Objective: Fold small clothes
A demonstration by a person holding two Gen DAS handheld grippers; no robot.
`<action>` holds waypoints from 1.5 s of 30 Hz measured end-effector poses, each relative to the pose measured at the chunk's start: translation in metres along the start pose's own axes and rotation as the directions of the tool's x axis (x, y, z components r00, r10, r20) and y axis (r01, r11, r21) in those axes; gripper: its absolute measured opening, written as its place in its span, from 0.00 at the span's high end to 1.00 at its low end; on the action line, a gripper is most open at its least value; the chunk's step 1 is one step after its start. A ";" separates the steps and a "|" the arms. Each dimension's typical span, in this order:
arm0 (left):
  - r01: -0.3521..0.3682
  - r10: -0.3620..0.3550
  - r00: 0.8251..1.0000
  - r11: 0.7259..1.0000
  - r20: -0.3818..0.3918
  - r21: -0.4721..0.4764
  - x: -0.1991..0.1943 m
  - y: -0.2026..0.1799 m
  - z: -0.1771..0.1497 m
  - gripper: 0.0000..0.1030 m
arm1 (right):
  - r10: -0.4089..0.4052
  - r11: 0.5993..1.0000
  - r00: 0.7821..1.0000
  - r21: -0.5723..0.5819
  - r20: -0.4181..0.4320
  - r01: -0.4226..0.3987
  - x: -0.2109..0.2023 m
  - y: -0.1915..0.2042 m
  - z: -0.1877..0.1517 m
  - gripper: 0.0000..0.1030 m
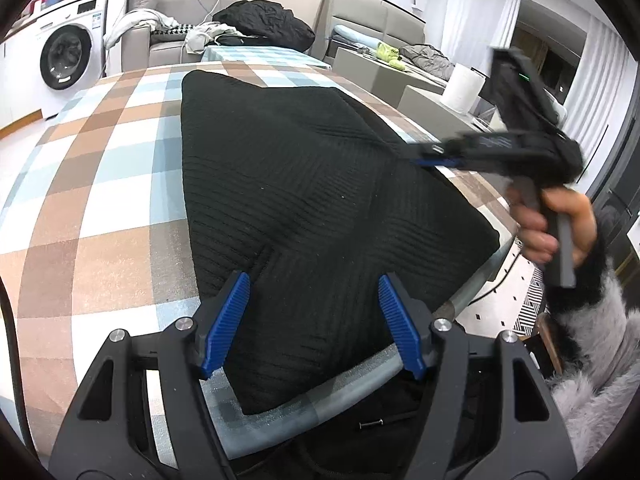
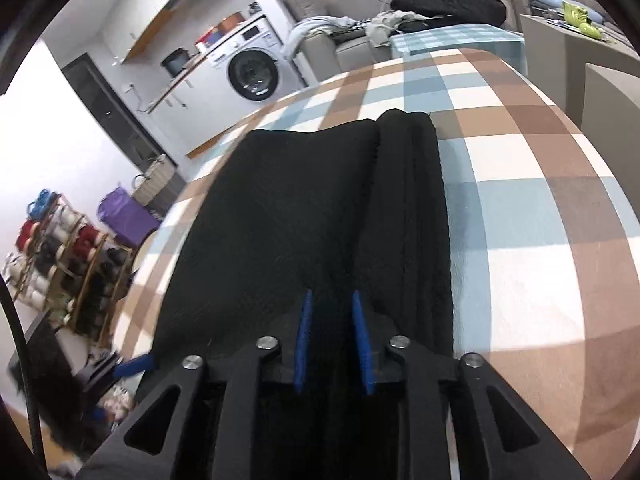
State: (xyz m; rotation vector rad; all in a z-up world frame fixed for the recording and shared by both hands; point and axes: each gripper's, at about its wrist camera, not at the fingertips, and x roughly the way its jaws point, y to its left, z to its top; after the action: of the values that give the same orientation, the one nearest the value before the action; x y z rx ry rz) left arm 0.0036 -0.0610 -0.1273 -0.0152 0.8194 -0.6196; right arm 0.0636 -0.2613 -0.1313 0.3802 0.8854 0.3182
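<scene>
The black knit garment [image 1: 304, 200], filling mid-frame on the checked bench [image 1: 100, 200], looks soft and limp; its corners suit gripping. Left claw [image 1: 314, 324] gapes released; right claw [image 2: 334, 344] is slightly parted, empty.

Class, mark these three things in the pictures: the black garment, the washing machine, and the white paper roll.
black garment [image 1: 304, 184], left wrist view, middle of its ribbed top surface.
washing machine [image 2: 253, 74], right wrist view, centre of its round door.
white paper roll [image 1: 464, 86], left wrist view, middle of its side.
</scene>
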 end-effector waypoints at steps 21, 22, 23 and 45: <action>0.007 -0.007 1.000 1.000 0.005 -0.024 -0.002 0.004 -0.001 0.36 | 0.148 0.983 0.989 -0.103 -0.030 -0.150 -0.052 0.013 -0.074 0.67; 0.007 -0.007 1.000 1.000 0.005 -0.024 -0.002 0.004 -0.002 0.36 | 0.133 0.982 0.990 -0.128 -0.049 -0.138 -0.050 0.016 -0.080 0.64; 0.005 -0.005 1.000 1.000 0.005 -0.022 -0.002 0.004 -0.002 0.36 | 0.110 0.982 0.992 -0.148 -0.067 -0.119 -0.045 0.019 -0.084 0.64; -0.020 0.021 1.000 0.999 0.006 -0.034 -0.002 0.004 0.001 0.36 | 0.018 0.998 0.999 -0.053 0.027 -0.016 -0.045 -0.013 -0.073 0.77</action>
State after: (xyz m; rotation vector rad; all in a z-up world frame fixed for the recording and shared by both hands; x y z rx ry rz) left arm 0.0053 -0.0565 -0.1266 -0.0399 0.8226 -0.5858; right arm -0.0199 -0.2779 -0.1480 0.3428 0.8459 0.3504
